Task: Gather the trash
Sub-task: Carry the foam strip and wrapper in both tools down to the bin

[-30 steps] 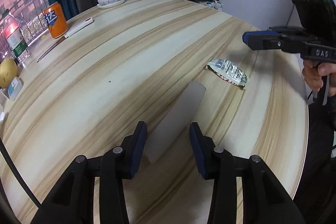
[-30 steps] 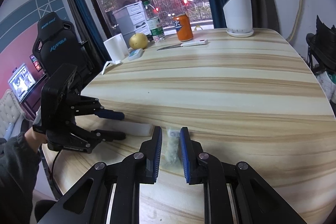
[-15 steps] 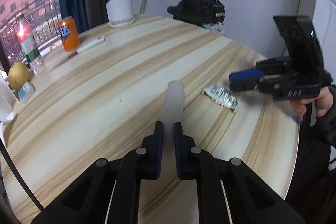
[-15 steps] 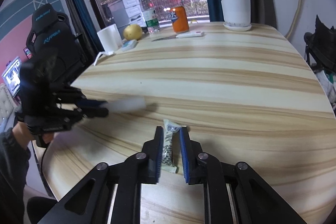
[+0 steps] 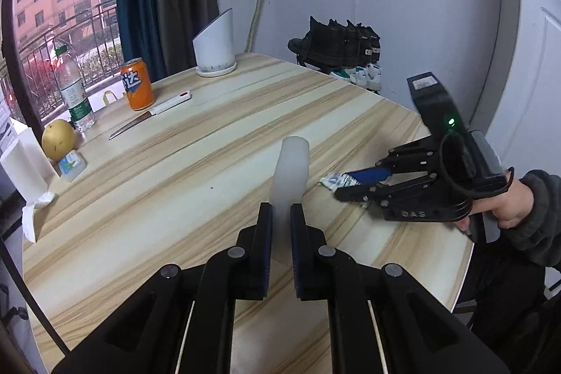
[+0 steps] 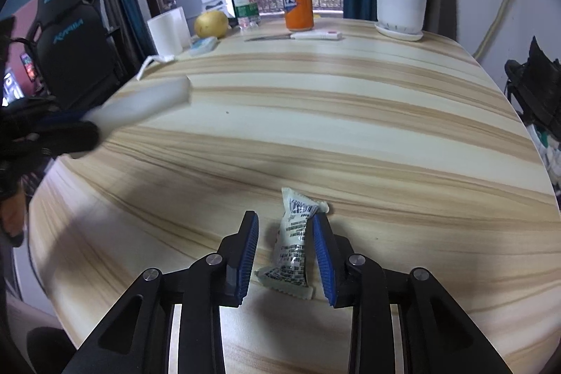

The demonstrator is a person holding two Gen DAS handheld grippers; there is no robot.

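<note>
Crinkled plastic wrapper (image 6: 293, 246) lies on the table (image 6: 350, 135) between your right gripper's (image 6: 285, 255) spread jaws, long axis along them; your left gripper (image 5: 281, 244) pinches a white tube (image 5: 290, 170).

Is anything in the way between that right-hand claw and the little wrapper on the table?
Nothing visible. The wrapper lies flat on the table, already between the right gripper fingers, which are open around it with only bare wood alongside.
</note>
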